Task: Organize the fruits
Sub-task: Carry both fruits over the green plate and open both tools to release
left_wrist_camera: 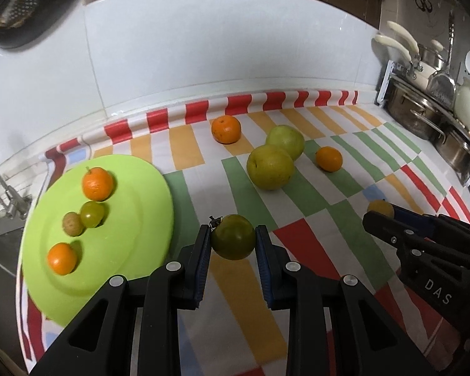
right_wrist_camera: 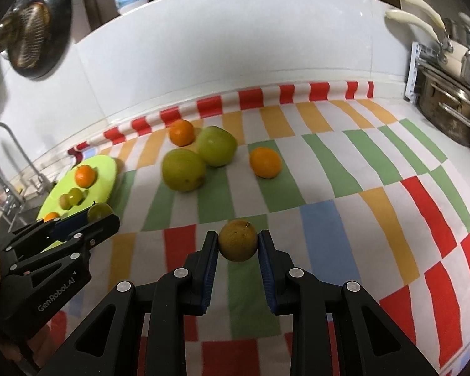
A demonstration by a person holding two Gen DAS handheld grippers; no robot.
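My left gripper (left_wrist_camera: 233, 238) is shut on a dark green fruit (left_wrist_camera: 233, 240) with a small stem, held just right of the lime green plate (left_wrist_camera: 134, 213). On the plate lie two small oranges (left_wrist_camera: 97, 183), a small green fruit (left_wrist_camera: 92, 214) and a brownish one (left_wrist_camera: 72, 224). My right gripper (right_wrist_camera: 238, 240) is shut on a yellow-brown fruit (right_wrist_camera: 238, 240) above the striped cloth. Two large green fruits (left_wrist_camera: 270, 166) and two oranges (left_wrist_camera: 226, 129) lie loose on the cloth further back. In the right wrist view the left gripper (right_wrist_camera: 92, 216) shows at the left, by the plate (right_wrist_camera: 105, 169).
A striped tablecloth (left_wrist_camera: 313, 213) covers the counter up to a white tiled wall (left_wrist_camera: 219, 50). Steel pots (left_wrist_camera: 423, 116) on a rack stand at the back right. A sink tap (right_wrist_camera: 6, 163) is at the far left, and a dark pan (right_wrist_camera: 31, 31) hangs on the wall.
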